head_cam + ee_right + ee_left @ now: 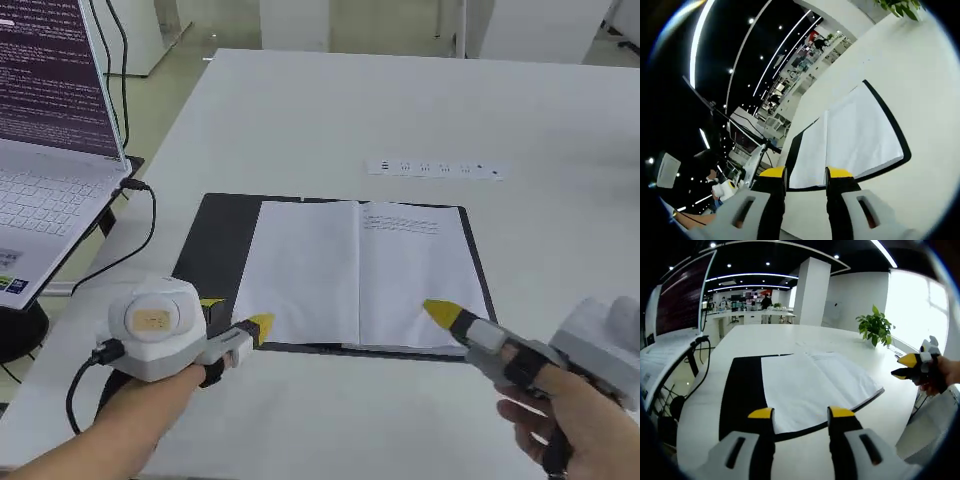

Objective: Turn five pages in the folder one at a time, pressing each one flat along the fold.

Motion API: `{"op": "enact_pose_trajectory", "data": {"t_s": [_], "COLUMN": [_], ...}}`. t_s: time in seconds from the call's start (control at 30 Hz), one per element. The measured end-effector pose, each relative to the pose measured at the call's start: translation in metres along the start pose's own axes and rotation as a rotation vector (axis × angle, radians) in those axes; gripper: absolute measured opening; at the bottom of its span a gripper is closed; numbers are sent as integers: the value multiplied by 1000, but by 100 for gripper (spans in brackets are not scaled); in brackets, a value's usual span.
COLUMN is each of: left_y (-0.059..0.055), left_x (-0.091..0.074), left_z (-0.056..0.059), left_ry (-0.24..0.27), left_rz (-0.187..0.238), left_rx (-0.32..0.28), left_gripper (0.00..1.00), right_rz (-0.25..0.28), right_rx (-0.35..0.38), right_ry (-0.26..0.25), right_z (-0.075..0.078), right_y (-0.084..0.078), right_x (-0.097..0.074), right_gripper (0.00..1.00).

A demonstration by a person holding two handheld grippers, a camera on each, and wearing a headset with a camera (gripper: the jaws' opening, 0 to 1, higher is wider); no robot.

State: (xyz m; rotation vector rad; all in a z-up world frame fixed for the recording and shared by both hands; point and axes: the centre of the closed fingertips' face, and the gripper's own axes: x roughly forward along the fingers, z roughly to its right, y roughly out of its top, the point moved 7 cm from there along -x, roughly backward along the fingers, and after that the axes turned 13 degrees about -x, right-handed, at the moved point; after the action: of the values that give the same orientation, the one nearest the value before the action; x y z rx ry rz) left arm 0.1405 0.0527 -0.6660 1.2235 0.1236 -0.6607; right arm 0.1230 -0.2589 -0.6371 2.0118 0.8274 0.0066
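Folder (215, 250) lies open, flat on table (400, 100); black cover shows left of white pages. Left gripper (800, 413) hovers just off folder's near-left edge, jaws apart, holding nothing. Right gripper (806, 173) hovers at folder's near-right corner, jaws apart, empty. Right-hand page (415, 280) likely thin, light, floppy, easily creased. Best hold, by judgement: page's outer near corner, gentle pinch, single sheet. Fold (358, 275) runs down folder's middle.

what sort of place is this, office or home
Probably an open-plan office or lab: a big white table, a laptop, a potted plant, and desks under ceiling lights behind.
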Motion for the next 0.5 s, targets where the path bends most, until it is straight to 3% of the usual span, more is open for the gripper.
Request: {"op": "enact_pose_trajectory", "data": {"t_s": [0.13, 0.2, 0.3, 0.37, 0.5], "left_y": [8, 9, 8, 6, 2], "left_x": [-20, -28, -39, -45, -58], "left_z": [6, 8, 11, 13, 20], "left_ry": [-12, -9, 2, 9, 23], "left_rz": [31, 29, 29, 28, 23], "left_rx": [14, 18, 9, 11, 31], "left_gripper": [49, 54, 64, 68, 84], "right_rz": [49, 27, -29, -35, -71], "right_rx": [-141, -236, -360, -444, -491], "right_ry": [-88, -128, -155, -176, -187], "right_z": [4, 7, 8, 9, 16], "right_y": [15, 17, 16, 16, 11], "right_x": [-27, -37, -48, -54, -62], "right_gripper": [45, 54, 58, 65, 86]}}
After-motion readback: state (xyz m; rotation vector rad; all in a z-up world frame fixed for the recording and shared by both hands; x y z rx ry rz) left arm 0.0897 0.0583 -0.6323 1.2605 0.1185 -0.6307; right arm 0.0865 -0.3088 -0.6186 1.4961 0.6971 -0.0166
